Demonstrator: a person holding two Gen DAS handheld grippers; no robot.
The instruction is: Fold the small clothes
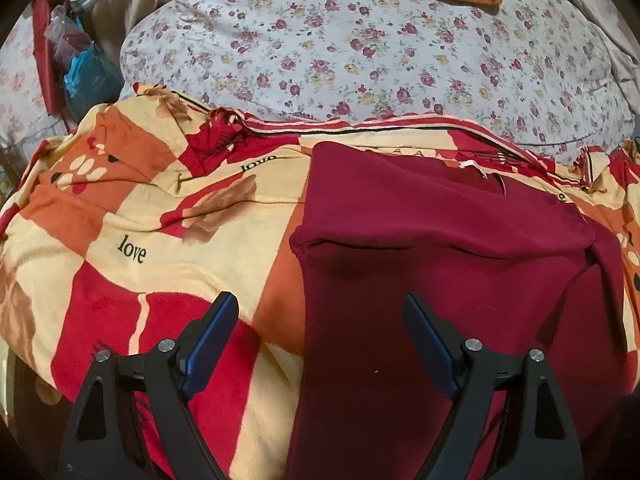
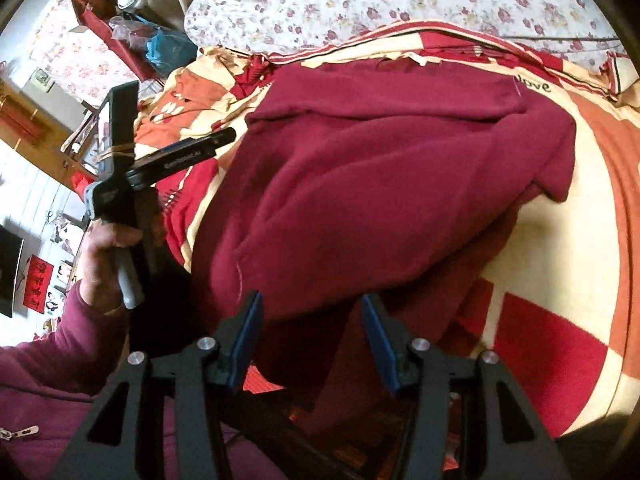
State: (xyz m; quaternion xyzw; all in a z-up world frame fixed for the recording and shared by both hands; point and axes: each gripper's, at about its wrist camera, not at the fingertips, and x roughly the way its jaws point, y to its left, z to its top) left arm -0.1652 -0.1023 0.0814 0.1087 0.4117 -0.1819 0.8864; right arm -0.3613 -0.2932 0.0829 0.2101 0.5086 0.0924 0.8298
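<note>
Maroon garment is laid on the patterned blanket, with its upper part folded down over the rest. Left gripper is held above the garment's left edge, jaws spread, nothing pinched. Right gripper is held over the near edge of the garment, jaws parted, nothing gripped. Floral quilt is seen beyond the blanket. Left hand is seen on its gripper handle in the right wrist view.
</note>
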